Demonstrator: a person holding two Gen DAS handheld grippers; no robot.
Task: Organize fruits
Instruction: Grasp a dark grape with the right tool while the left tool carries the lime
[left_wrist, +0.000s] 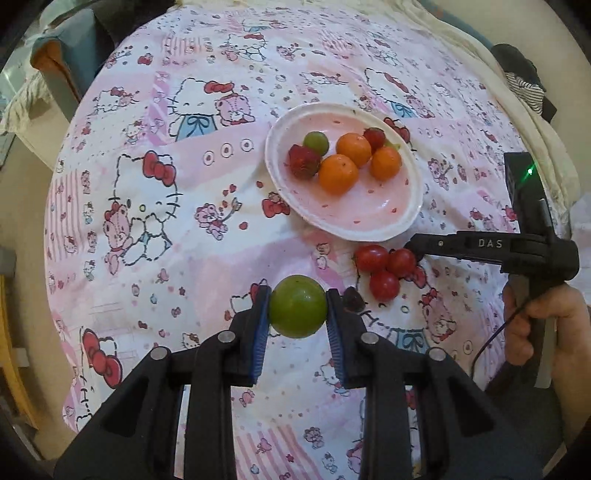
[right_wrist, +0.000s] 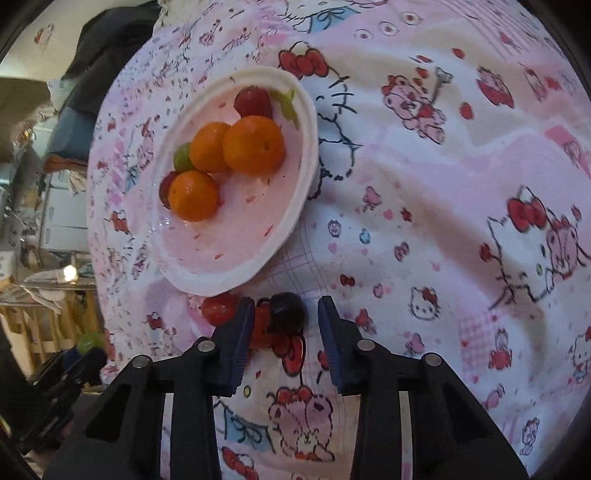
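Clamped in the left gripper (left_wrist: 297, 314), a green fruit (left_wrist: 297, 311) awaits the plate (left_wrist: 343, 230) ahead; right gripper (right_wrist: 286, 325) gapes around a dark fruit (right_wrist: 287, 309), red tomatoes (left_wrist: 384, 264) left

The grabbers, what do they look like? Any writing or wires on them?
Each is black plastic with two fingers, blue ribbed pads inside and round silver pins on top. The left gripper fills the bottom of its own camera's view. In that view the right gripper shows white letters "DAS", a small green light, and a thin dark cable by the person's bare hand.
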